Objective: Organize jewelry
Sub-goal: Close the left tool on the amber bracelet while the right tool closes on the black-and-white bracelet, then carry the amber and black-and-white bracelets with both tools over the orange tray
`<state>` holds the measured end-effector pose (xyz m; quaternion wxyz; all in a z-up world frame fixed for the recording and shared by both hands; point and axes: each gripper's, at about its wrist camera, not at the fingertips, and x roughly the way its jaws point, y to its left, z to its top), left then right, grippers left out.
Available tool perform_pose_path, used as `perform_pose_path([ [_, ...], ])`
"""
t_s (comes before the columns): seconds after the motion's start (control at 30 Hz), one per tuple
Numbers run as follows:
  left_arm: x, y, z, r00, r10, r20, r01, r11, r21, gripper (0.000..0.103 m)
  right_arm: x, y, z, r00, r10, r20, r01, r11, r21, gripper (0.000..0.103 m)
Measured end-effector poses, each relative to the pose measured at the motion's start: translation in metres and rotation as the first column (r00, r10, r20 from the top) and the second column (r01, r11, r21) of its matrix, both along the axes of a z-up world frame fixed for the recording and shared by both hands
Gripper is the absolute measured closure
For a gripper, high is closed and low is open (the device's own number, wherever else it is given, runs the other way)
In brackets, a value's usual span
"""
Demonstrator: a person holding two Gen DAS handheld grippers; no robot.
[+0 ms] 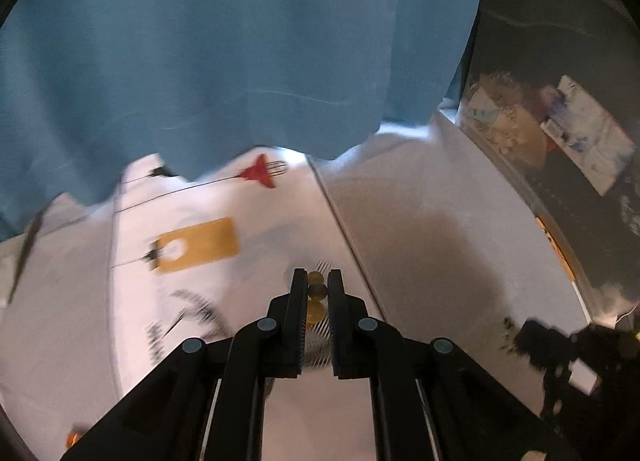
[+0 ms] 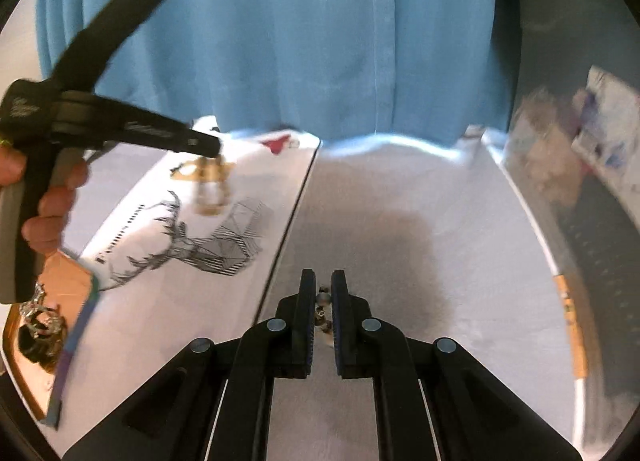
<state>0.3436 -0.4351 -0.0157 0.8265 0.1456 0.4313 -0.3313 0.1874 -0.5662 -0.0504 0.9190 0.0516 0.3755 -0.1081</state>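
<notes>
My left gripper (image 1: pixel 318 281) is shut on a string of amber beads (image 1: pixel 316 293), held above a white printed cloth (image 1: pixel 180 301). In the right wrist view the left gripper (image 2: pixel 208 147) shows at the upper left with the amber bead loop (image 2: pixel 210 197) hanging from it, blurred. My right gripper (image 2: pixel 322 281) is shut on a small silver piece of jewelry (image 2: pixel 322 299) with a tiny chain, above the grey table (image 2: pixel 400 201). A copper tray (image 2: pixel 60 285) at the far left holds dark and silver jewelry (image 2: pixel 40 325).
A blue curtain (image 2: pixel 300 41) hangs behind the table. The cloth has a deer drawing (image 2: pixel 200 241), a mustard tag print (image 1: pixel 196 245) and a red print (image 1: pixel 258 173). A dark shelf with cluttered items (image 1: pixel 560 133) stands to the right. The right gripper's body (image 1: pixel 560 345) shows at lower right.
</notes>
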Motion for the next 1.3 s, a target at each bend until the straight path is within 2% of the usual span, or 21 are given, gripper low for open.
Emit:
perform_pose_path([
  [0.13,-0.033,0.050,0.024,0.999,0.044,0.031,-0.045,0.999,0.017,0.096,-0.027,0.027,0.026,1.000,0.000,0.009,0.000,1.000,-0.026,0.095],
  [0.33,-0.092,0.129,0.050,0.993,0.100,0.061,-0.102,0.994,0.026,0.096,-0.071,0.067,0.047,1.000,0.002,0.010,-0.002,1.000,-0.017,0.095],
  [0.7,-0.210,0.249,0.051,0.975,0.213,0.065,-0.215,0.977,0.013,0.096,-0.148,0.157,0.058,0.999,0.035,0.011,-0.035,0.999,0.016,0.095],
  [0.97,-0.275,0.311,0.042,0.956,0.283,0.080,-0.283,0.959,-0.014,0.096,-0.197,0.220,0.057,0.996,0.086,0.020,-0.086,0.996,0.018,0.095],
  [1.3,-0.307,0.352,0.047,0.942,0.315,0.116,-0.313,0.949,-0.040,0.096,-0.232,0.284,0.061,0.984,0.175,0.022,-0.175,0.985,-0.010,0.095],
])
